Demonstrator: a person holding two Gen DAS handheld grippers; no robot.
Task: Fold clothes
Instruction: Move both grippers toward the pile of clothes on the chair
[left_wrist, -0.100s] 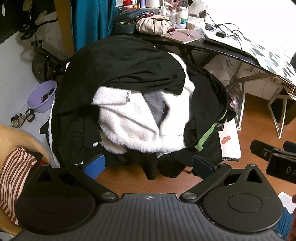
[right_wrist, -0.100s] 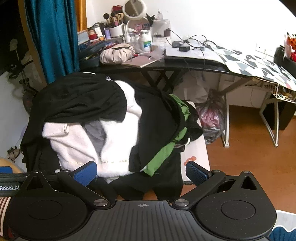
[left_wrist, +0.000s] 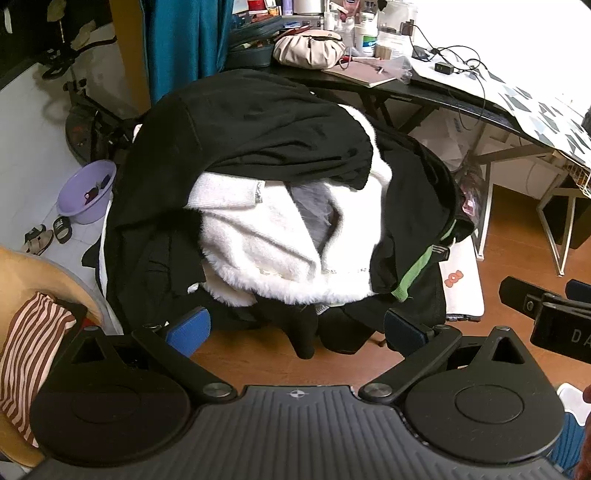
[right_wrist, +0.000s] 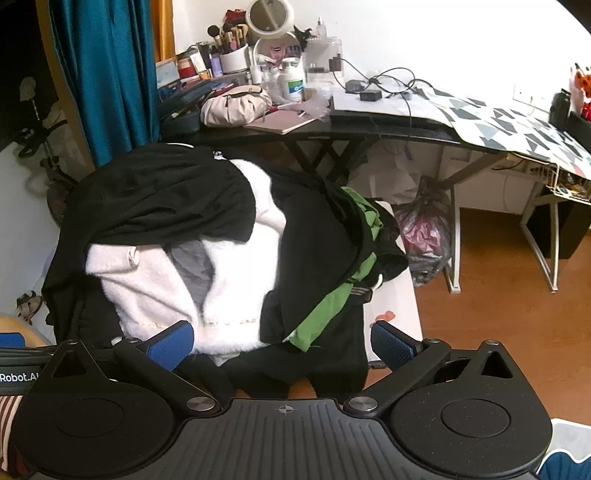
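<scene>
Clothes pile (left_wrist: 280, 206): white fleece jacket (left_wrist: 266, 254) under black garments (green-trimmed one at right). Left gripper (left_wrist: 297, 330) and right gripper (right_wrist: 282, 343) both spread wide, empty, near the pile.

the left hand-held gripper (left_wrist: 297, 328) hangs wide open, empty, before a heap of clothes (left_wrist: 280, 206): a black garment (left_wrist: 258, 125) lies over a white fluffy one (left_wrist: 258, 251). a purple basin (left_wrist: 86, 192) sits on the floor, left.

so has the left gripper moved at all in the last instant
No. In the left wrist view the left gripper frames the white fleece and purple basin just as before.
</scene>
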